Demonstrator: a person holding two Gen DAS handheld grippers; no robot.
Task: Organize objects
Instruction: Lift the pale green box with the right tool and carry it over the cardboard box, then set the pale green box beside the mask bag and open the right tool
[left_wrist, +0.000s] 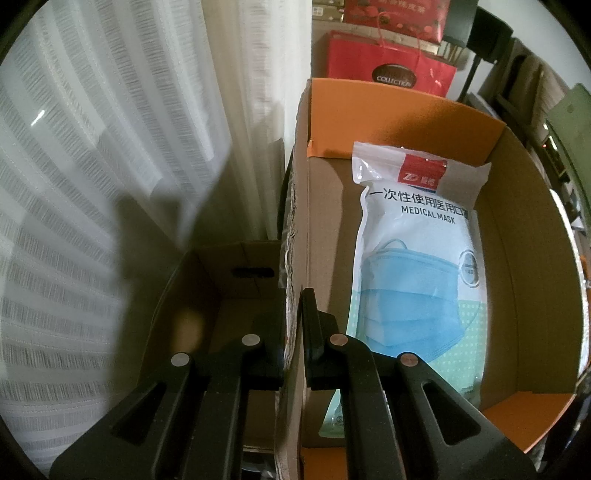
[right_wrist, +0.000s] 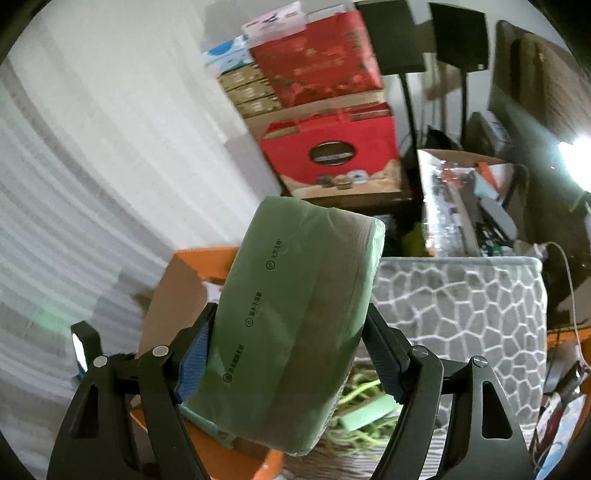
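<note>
Pale green plastic wraps the tissue pack (right_wrist: 295, 325), clamped at mid-frame by the right gripper (right_wrist: 288, 354), jaws wide around its sides, probably bound for the cardboard box (left_wrist: 399, 110). The left gripper (left_wrist: 293, 332) is pinched on that box's torn wall at lower centre, steadying it. Only the left view shows the mask packet (left_wrist: 417, 266) lying flat inside; only the right shows the grey patterned basket (right_wrist: 461, 306).

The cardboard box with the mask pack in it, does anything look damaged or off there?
Yes. The cardboard box has a ragged, torn top edge on its left wall, where the left gripper is clamped shut on it. The mask pack lies flat inside, looking intact.
</note>
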